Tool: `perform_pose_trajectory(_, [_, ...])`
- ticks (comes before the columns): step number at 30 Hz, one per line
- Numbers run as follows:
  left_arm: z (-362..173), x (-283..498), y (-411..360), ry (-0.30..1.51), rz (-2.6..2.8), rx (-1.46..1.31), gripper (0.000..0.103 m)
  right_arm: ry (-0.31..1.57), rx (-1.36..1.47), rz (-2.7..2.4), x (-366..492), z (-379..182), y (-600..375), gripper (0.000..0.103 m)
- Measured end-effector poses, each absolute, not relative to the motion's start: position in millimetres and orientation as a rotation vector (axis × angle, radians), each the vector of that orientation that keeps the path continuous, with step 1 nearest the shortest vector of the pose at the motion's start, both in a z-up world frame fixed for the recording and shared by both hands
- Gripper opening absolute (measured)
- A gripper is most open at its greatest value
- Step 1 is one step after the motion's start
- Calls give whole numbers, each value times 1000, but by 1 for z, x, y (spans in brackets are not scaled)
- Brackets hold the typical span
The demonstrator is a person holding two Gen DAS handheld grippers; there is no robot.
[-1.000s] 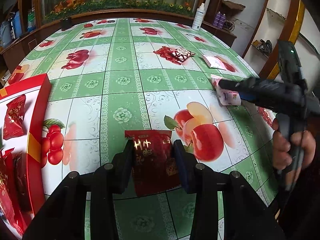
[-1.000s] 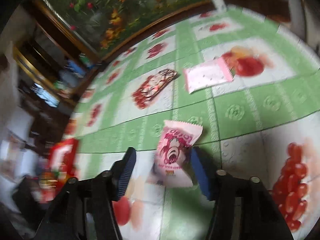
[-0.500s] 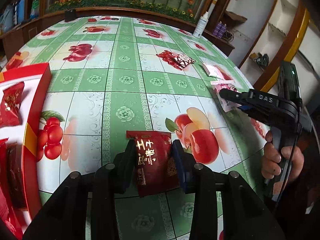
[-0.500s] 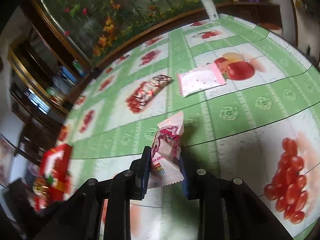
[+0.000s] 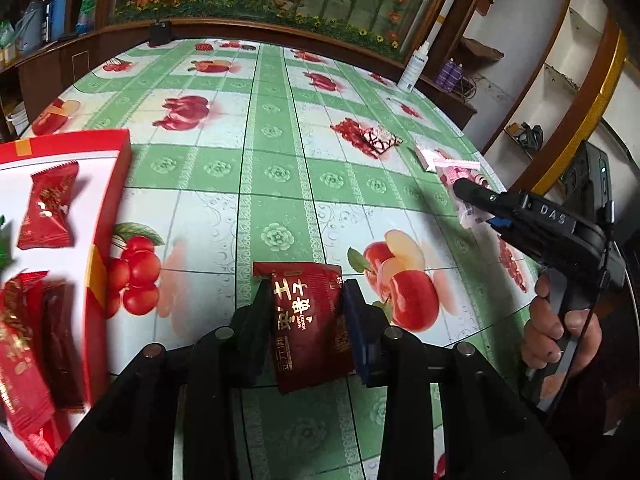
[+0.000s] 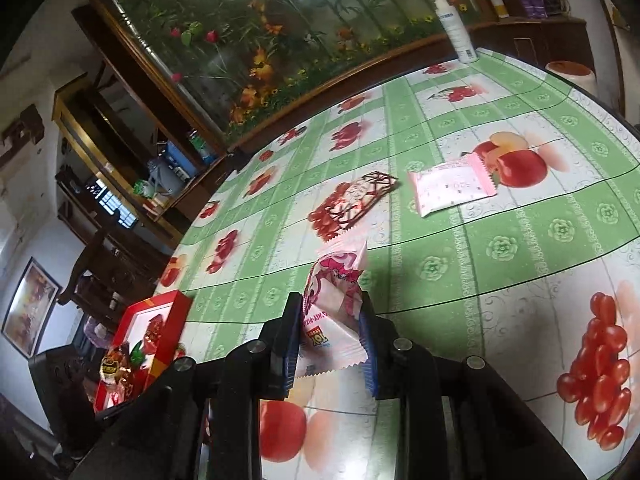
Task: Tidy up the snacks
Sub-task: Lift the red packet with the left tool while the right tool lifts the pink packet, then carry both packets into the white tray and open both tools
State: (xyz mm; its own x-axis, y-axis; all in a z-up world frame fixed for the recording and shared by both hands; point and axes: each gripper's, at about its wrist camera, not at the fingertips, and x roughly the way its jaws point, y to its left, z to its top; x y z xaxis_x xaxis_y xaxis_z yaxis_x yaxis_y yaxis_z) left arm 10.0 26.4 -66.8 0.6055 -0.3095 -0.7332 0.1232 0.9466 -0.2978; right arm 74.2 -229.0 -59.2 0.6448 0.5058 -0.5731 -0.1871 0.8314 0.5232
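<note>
My left gripper (image 5: 305, 294) is shut on a dark red snack packet (image 5: 310, 328) with gold characters, held above the table. My right gripper (image 6: 329, 312) is shut on a pink and white snack packet (image 6: 334, 316), lifted off the table; it also shows in the left wrist view (image 5: 464, 184) at the right. A red box (image 5: 108, 216) with several red snack packets inside lies at the left; it shows in the right wrist view (image 6: 168, 332) at lower left.
A brown and white patterned packet (image 6: 360, 196) and a flat pink packet (image 6: 452, 188) lie on the green fruit-print tablecloth (image 6: 500, 248). A white spray bottle (image 6: 456, 28) stands at the table's far edge. The table edge curves close at the right.
Both grippers have lifted their packets off the table. The right gripper closed on the pink packet and turned it upright. The left gripper rose and shifted toward the red box.
</note>
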Motion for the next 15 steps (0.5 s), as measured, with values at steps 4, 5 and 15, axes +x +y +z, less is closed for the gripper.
perform_pose_trajectory(4, [-49,-4,34,847,-223,-205,31,745,400,461,67,-53,-219,27])
perform_pose_trajectory(5, [-43,-7,38,830,-215,-202,32,734,378,477,65,-50,-214,27])
perform_pose_trajectory(15, [-11,-41,122,714,28,-206,32,736,267,714,52,-41,-113,26])
